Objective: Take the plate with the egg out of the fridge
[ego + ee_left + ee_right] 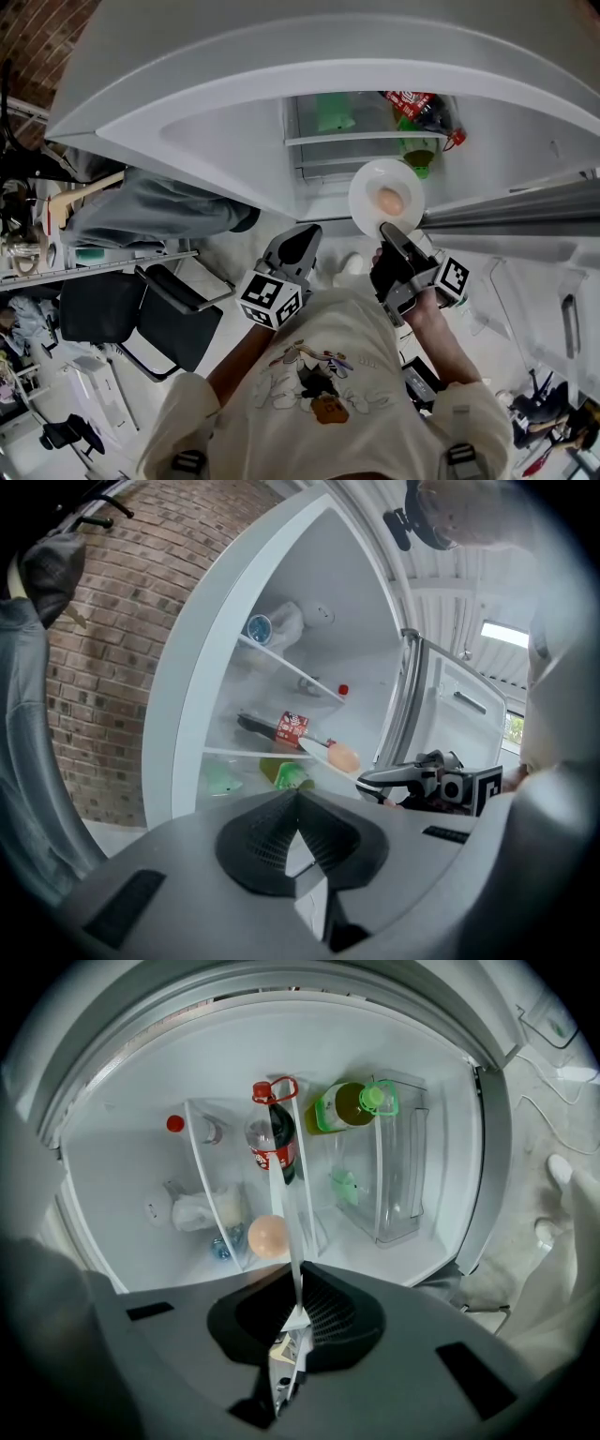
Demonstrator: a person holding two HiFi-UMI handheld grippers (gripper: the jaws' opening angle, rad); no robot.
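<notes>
right gripper (386, 231) clamps the plate (368, 184) rim at six o'clock, egg (391, 200) on it; left gripper (306, 234) jaws seemingly together, empty.

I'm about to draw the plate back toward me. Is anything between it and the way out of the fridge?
Nothing visible does. The right gripper is shut on the plate at its near rim, the egg on it; the cola bottle lies behind it, and the left gripper, shut, hangs off to its side.
</notes>
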